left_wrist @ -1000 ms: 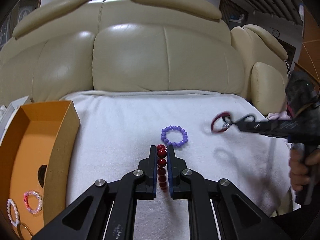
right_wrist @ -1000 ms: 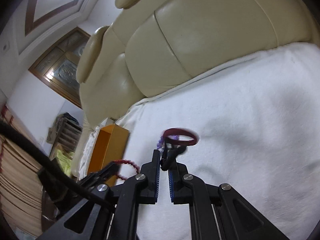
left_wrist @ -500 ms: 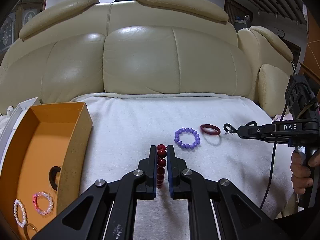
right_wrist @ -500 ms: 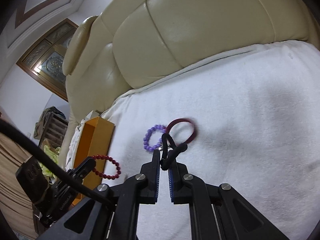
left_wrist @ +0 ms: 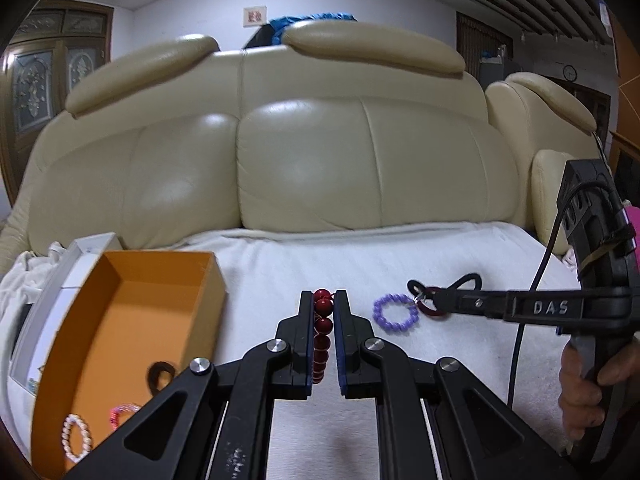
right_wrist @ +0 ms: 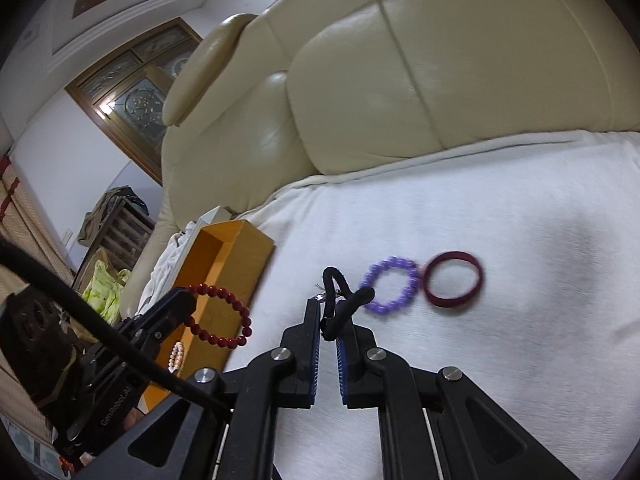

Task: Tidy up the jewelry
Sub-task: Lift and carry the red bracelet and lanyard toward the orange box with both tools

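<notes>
Right now your left hand-held gripper point(left_wrist: 324, 300) is clamped on the red bead bracelet point(left_wrist: 322, 326), its beads pinched in a line between the two fingers; from the right wrist view the bracelet's free loop point(right_wrist: 219, 317) hangs in the air beside the orange box point(right_wrist: 224, 264), clear of the white towel point(right_wrist: 500, 240). Your right hand-held gripper point(right_wrist: 329, 308) is closed on a black hair tie point(right_wrist: 340, 296), which curls up out of the fingertips with a small metal bit at its base.

On the towel, just past that hair tie, lies the purple bead bracelet point(right_wrist: 390, 286), flat, and touching or nearly touching its far side is the dark red bangle point(right_wrist: 453, 284), also flat. In the left wrist view the right gripper's tip point(left_wrist: 430, 300) overlaps the bangle, with the purple bracelet point(left_wrist: 395, 314) just beside it.

The orange box point(left_wrist: 132, 280) sits open at the left edge of the towel. Inside it you can see a white pearl bracelet point(left_wrist: 76, 438), a pink bracelet point(left_wrist: 122, 412) partly hidden by your left gripper's arm, and a dark ring-shaped piece point(left_wrist: 161, 374). A white box lid point(left_wrist: 80, 258) lies against its far side.

Your hand point(left_wrist: 580, 392) wraps the right gripper's handle at the right edge. Behind the towel rises the cream leather sofa point(left_wrist: 320, 160).
</notes>
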Motion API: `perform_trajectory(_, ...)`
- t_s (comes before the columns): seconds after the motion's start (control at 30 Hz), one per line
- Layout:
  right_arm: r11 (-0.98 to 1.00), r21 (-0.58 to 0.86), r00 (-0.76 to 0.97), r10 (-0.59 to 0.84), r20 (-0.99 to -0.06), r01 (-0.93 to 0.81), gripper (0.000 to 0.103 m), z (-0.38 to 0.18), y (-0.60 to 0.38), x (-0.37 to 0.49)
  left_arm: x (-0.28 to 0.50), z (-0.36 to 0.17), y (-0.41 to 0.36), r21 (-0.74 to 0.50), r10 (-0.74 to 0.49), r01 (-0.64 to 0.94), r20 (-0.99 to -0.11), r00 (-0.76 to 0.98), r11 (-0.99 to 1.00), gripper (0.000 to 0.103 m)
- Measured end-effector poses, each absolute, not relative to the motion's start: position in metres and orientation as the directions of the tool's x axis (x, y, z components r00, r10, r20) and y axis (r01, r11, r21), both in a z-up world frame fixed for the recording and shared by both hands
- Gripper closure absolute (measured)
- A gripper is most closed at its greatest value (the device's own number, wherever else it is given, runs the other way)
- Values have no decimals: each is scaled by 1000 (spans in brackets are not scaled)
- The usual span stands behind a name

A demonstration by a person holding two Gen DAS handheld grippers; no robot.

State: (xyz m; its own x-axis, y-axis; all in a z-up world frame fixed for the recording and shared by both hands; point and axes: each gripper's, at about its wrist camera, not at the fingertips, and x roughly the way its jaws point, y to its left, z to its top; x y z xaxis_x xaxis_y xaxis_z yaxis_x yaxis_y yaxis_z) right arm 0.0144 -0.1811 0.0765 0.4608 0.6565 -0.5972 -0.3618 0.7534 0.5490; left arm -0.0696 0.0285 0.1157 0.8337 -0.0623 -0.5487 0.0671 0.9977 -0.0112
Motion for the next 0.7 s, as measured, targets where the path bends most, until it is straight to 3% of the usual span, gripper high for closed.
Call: perform_trajectory(0.7, 721, 493, 476, 692, -542, -487, 94, 95, -105, 1, -90, 144, 81, 50, 133, -123, -450, 883, 991, 94)
